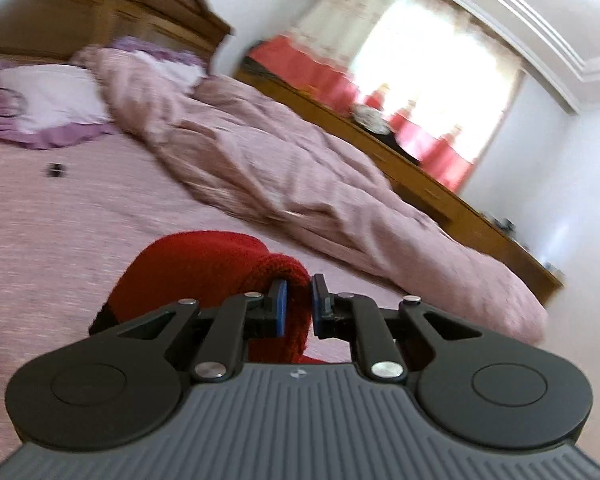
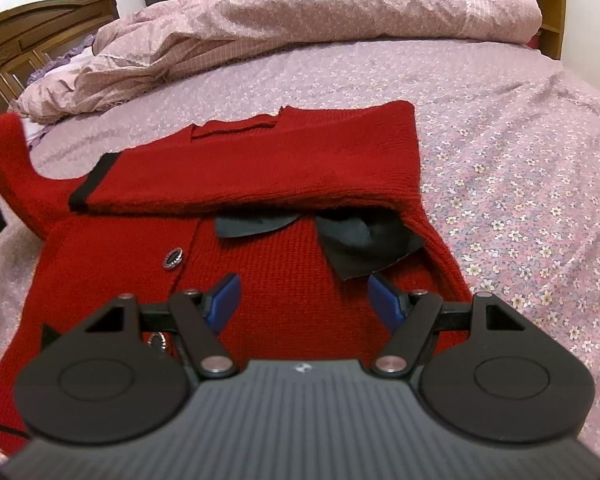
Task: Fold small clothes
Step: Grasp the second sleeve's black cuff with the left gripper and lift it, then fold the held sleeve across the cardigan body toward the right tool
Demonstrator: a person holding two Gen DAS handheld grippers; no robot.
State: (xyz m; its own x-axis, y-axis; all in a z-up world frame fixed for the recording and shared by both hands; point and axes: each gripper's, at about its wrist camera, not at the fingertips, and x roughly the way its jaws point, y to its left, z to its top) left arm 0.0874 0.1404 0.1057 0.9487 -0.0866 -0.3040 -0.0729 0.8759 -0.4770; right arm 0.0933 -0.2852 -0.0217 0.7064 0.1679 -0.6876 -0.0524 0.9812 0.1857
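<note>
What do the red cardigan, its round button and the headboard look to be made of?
Red cardigan: knitted yarn, probably wool or acrylic; ribbed stitches and fuzzy edges show.
Button: shiny, perhaps metal or plastic with a sparkly rim; too small to be sure.
Headboard: brown varnished wood, carved panels, slight gloss.

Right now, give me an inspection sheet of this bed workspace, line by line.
Surface: bed sheet, pink with small flowers, wrinkled.
Job's things: red knit cardigan lying flat, one sleeve folded across its chest; the other sleeve lifted.
Clutter: bunched duvet; pillow; small dark object, too blurred to identify.
Grippers: left gripper, jaws shut on the lifted sleeve; right gripper, jaws open, over the cardigan's lower front.
Cables: nothing seen.
Surroundings: wooden headboard, bright curtained window.
</note>
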